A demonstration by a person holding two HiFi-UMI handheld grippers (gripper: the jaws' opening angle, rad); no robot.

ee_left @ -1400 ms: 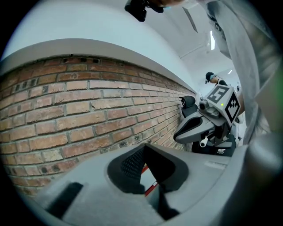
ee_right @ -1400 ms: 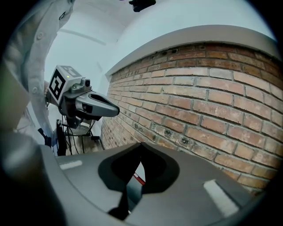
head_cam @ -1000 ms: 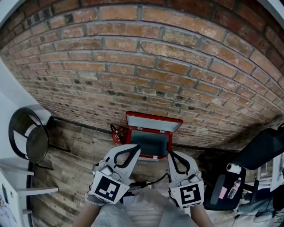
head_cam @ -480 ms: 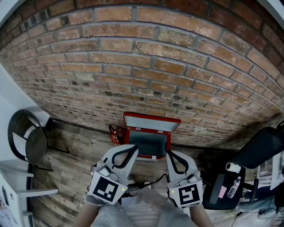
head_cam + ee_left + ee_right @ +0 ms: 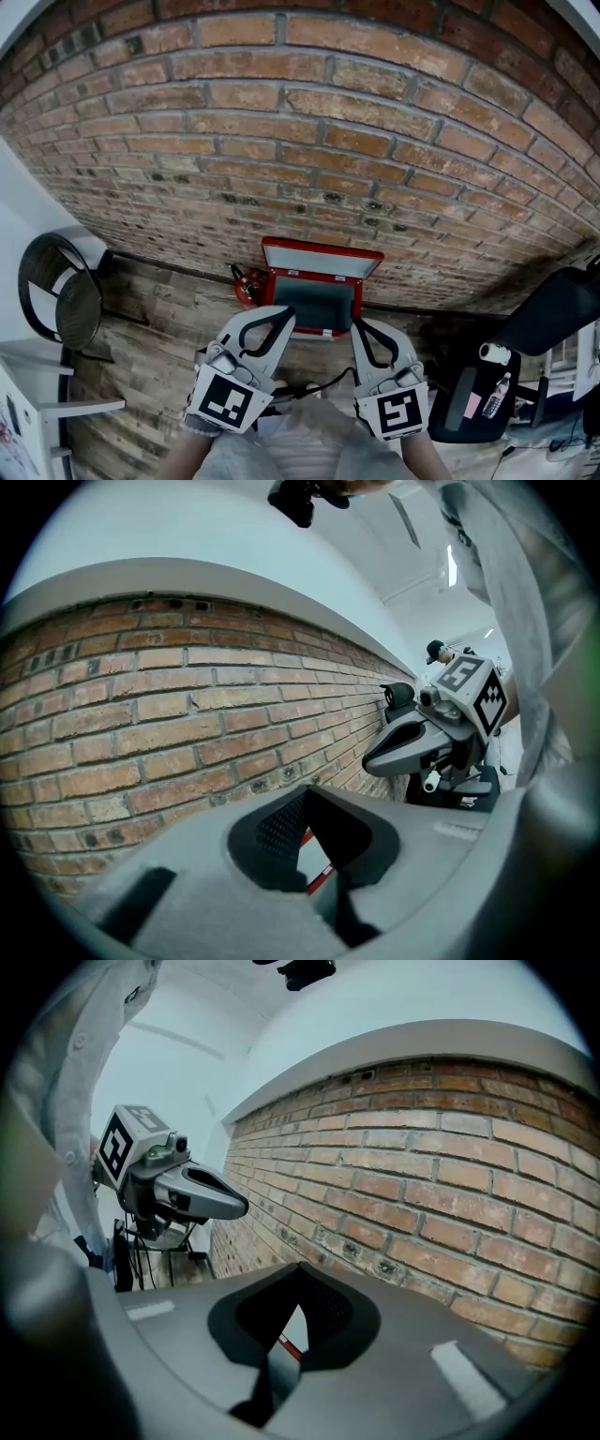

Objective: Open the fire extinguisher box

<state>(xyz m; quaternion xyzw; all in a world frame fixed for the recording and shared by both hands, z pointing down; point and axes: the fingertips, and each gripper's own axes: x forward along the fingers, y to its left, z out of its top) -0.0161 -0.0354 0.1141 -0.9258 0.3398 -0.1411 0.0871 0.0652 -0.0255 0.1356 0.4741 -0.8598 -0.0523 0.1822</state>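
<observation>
The red fire extinguisher box stands on the floor against the brick wall, its lid swung up and its dark inside showing. A red extinguisher sits just left of the box. My left gripper hovers in front of the box's left front corner, its jaws closed tip to tip on nothing. My right gripper hangs at the box's right front corner, also shut and empty. In the left gripper view the left gripper points at the wall, with a sliver of red box below. The right gripper view shows the right gripper likewise.
A brick wall fills the upper view above a wooden plank floor. A black round chair and a white shelf are at the left. A black office chair with a bottle stands at the right.
</observation>
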